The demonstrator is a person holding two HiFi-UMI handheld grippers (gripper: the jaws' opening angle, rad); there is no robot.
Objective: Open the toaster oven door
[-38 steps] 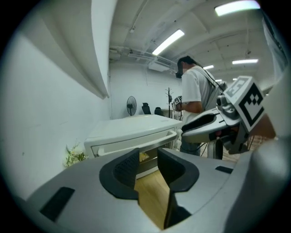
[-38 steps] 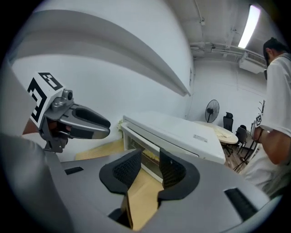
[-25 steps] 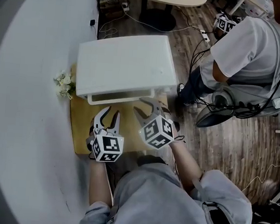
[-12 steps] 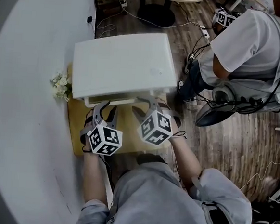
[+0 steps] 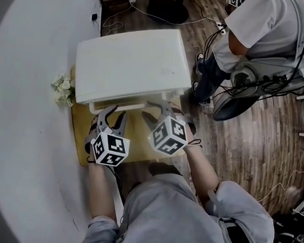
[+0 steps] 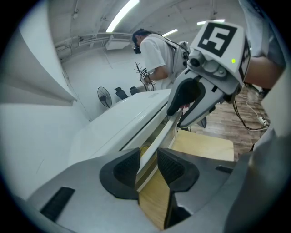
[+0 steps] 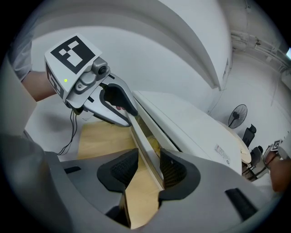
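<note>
Right hand-held gripper (image 7: 148, 170) advanced, jaws just opened; door handle (image 7: 138, 139) between them.

Tan wooden board (image 5: 80, 139) lies flat, centre-left of frame. Small bunch of white flowers (image 5: 62, 89) sits beside its upper left corner. Seated person in white shirt (image 5: 270, 23), upper right. Cables (image 5: 201, 30) trail across plank floor (image 5: 254, 152).

Oven (image 5: 130, 64) front: hidden in head view beneath own top, just ahead of left gripper (image 5: 117, 115). Yellow shape (image 6: 143, 149) behind handle (image 6: 167, 130), beyond left gripper's jaws: too little exposed to identify. Label (image 7: 223, 152) on oven top: print too small. Board (image 5: 80, 139) under gripper: partly covered. Flowers (image 5: 62, 87), left of gripper: too small to tell kind. Seated person (image 5: 269, 28), far right: cut by view's top edge.
</note>
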